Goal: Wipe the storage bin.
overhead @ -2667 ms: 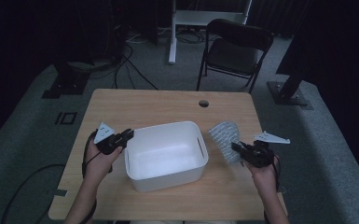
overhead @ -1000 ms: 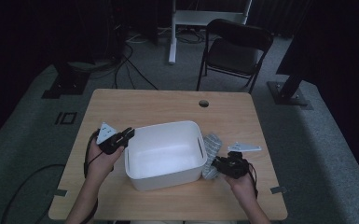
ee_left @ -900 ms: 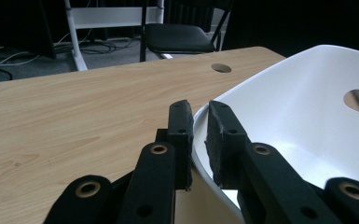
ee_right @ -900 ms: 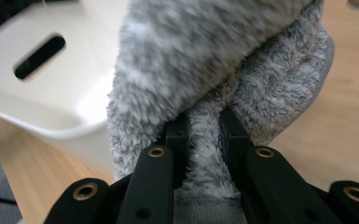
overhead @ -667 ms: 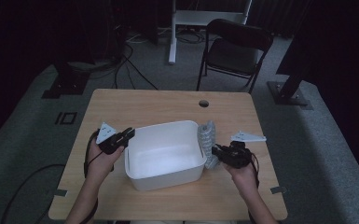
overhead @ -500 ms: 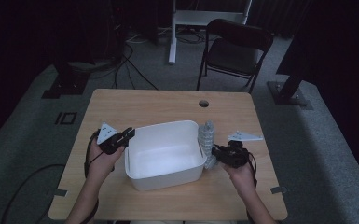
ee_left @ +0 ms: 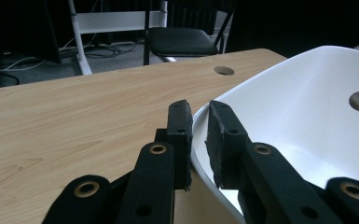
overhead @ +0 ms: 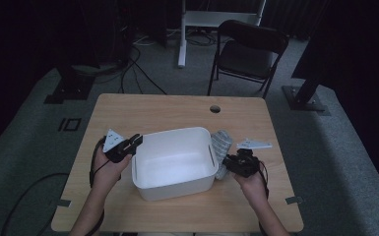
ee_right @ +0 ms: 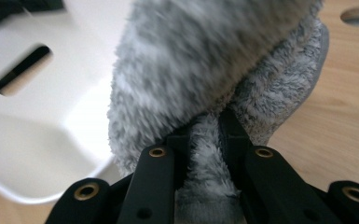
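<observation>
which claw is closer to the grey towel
Right. The right claw is clamped on the grey towel, holding it against the white tub's right wall. The left claw grips the tub's opposite rim, across the tub from the towel.

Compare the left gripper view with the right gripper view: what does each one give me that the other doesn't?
The left gripper view alone shows the left gripper clamped on the near rim of the white tub, plus the black chair beyond the table. The right gripper view alone shows the right gripper pinching a fluffy grey cloth against the tub's outer wall. Both show the tub, its handle slot and the wooden table with its round hole.
</observation>
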Demonstrator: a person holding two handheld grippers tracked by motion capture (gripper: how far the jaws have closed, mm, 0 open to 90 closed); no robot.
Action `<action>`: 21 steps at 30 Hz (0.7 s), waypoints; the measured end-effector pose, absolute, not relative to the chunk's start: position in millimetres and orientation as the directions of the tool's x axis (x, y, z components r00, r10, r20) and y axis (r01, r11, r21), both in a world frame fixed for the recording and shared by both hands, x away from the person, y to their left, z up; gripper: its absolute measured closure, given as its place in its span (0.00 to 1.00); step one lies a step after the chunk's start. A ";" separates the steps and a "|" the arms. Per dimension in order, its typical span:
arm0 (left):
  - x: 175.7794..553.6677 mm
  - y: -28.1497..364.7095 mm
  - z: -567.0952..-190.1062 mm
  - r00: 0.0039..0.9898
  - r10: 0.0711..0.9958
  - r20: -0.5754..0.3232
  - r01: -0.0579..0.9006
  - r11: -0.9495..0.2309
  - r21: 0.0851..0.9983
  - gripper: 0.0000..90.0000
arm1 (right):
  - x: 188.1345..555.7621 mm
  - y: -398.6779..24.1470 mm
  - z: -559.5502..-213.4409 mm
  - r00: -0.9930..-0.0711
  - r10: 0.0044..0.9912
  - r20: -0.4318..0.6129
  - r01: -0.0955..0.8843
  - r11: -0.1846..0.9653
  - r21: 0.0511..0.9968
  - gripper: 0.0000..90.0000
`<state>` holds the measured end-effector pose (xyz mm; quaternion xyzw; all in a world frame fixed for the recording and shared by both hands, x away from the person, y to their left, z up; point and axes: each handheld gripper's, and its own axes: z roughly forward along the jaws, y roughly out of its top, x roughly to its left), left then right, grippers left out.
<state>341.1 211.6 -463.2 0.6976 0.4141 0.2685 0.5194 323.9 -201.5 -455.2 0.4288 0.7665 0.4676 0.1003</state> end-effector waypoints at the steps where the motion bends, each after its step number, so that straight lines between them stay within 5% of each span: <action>1: 341.2 211.6 -463.4 0.513 0.857 -0.056 0.297 -0.116 0.948 0.88 | 326.2 -199.9 -463.5 -0.604 0.755 0.255 0.585 0.202 0.786 0.88; 21: 341.6 206.0 -465.2 0.549 0.834 -0.064 0.292 -0.120 0.949 0.88 | 334.8 -205.6 -435.0 -0.612 0.760 0.220 0.526 0.183 0.831 0.88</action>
